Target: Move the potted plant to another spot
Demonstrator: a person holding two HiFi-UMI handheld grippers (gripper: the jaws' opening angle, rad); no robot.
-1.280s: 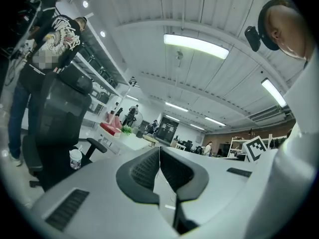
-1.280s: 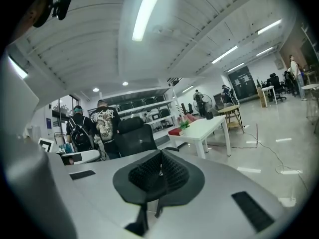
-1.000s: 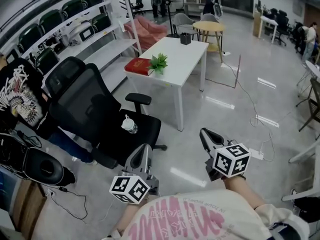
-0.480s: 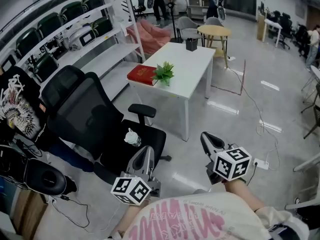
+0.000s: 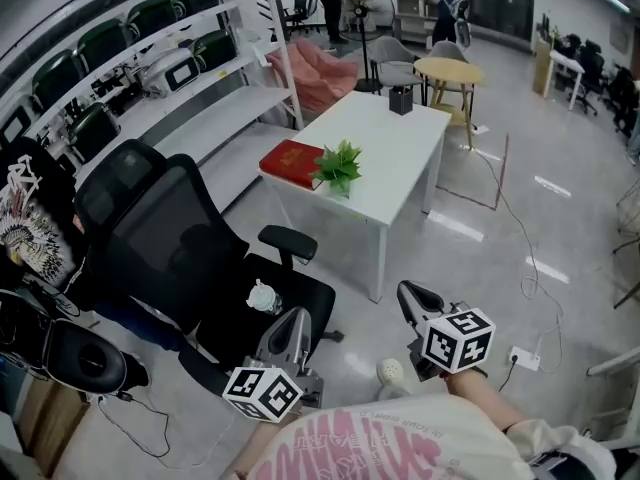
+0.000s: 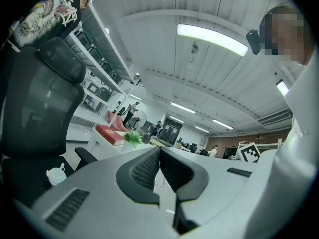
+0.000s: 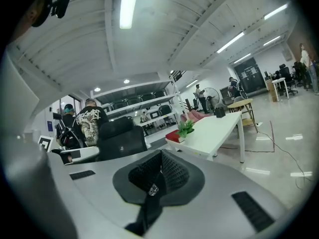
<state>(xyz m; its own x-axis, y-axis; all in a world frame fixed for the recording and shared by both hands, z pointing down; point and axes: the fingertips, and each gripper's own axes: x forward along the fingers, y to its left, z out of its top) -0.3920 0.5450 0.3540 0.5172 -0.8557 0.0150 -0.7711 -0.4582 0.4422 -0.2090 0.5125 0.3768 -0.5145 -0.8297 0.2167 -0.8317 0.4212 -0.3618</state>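
The potted plant (image 5: 339, 166) stands on the near end of the white table (image 5: 405, 153), just beside a red book (image 5: 292, 158) and touching its right edge or nearly so. In the head view, plant, book and table all sit lower and larger than a second ago, so the person has come closer to them. The black office chair (image 5: 175, 230) has also slid down toward the left gripper (image 5: 294, 322). A small bottle (image 5: 262, 297) lies on its seat as before.

Both grippers are held low in front of the person, well apart from the plant and pointing roughly toward the table. The left gripper's jaws are pressed together with nothing between them, and so are those of the right gripper (image 5: 414, 297). Neither has changed since the earlier frames. A small dark box (image 5: 401, 99) stands at the table's far end.
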